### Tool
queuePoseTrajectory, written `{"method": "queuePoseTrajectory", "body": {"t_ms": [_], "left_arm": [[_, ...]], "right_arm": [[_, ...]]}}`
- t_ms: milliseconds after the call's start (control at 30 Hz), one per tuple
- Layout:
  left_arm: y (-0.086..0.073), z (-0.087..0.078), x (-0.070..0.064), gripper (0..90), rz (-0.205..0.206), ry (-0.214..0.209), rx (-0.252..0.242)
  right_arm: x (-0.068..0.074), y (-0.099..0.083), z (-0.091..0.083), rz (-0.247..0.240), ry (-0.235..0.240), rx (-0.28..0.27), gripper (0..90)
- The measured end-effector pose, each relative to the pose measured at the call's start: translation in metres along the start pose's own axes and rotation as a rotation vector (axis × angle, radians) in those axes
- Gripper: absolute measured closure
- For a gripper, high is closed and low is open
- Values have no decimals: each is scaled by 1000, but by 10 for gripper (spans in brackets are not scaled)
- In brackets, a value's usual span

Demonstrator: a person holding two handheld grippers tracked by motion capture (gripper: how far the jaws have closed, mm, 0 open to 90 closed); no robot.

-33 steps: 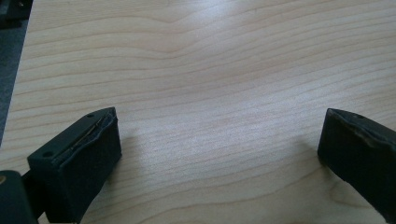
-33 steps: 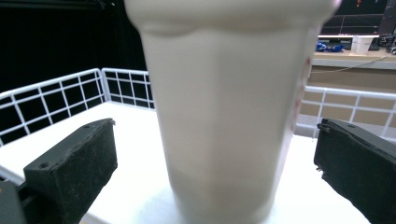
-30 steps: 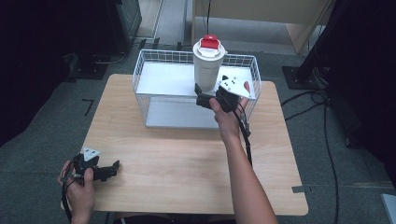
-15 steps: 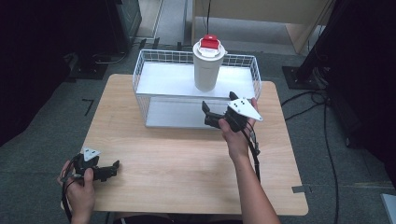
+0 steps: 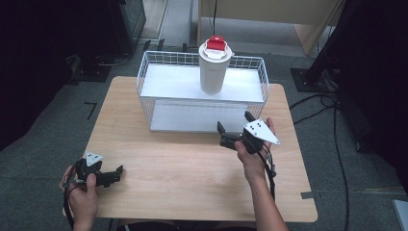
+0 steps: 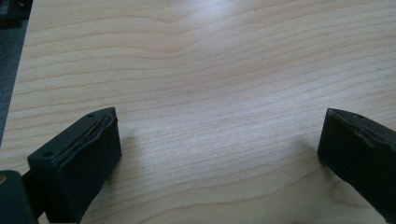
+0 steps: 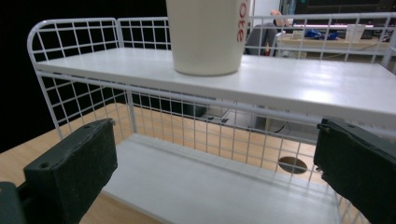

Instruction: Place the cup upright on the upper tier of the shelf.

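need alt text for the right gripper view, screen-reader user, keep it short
A white wire rack with two white shelves stands close ahead, a white cup with red lettering standing on the upper shelf. The right gripper is open, its two black jaws rising wide apart at the bottom corners with nothing between them, in front of the bare lower shelf on the wooden table.

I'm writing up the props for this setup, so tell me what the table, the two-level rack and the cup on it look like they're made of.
Table: pale wood or wood-look laminate, matt, with grain lines showing in the left gripper view.
Rack: thin white-coated metal wire in a grid, with smooth white shelf boards, slightly glossy; board material unclear.
Cup: off-white, probably paper or plastic, with a white lid and red cap.
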State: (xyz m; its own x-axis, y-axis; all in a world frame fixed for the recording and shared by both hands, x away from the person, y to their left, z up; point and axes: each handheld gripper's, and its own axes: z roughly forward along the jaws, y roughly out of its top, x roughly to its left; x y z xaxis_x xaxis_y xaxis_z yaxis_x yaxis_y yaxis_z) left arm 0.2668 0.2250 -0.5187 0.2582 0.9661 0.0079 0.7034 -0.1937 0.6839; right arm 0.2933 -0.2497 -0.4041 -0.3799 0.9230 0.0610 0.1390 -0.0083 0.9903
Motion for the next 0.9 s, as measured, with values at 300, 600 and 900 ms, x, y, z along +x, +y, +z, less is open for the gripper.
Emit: {"method": "queuePoseTrajectory", "body": {"t_ms": [300,600,900], "left_arm": [[0,0,0,0,2,0,1],[0,0,0,0,2,0,1],[0,0,0,0,1,0,1]], "right_arm": [[-18,-24,-21,26,-62,32,0],[-33,-39,-39,41,-100,62,0],[-54,-61,-61,49,-161,106,0]]}}
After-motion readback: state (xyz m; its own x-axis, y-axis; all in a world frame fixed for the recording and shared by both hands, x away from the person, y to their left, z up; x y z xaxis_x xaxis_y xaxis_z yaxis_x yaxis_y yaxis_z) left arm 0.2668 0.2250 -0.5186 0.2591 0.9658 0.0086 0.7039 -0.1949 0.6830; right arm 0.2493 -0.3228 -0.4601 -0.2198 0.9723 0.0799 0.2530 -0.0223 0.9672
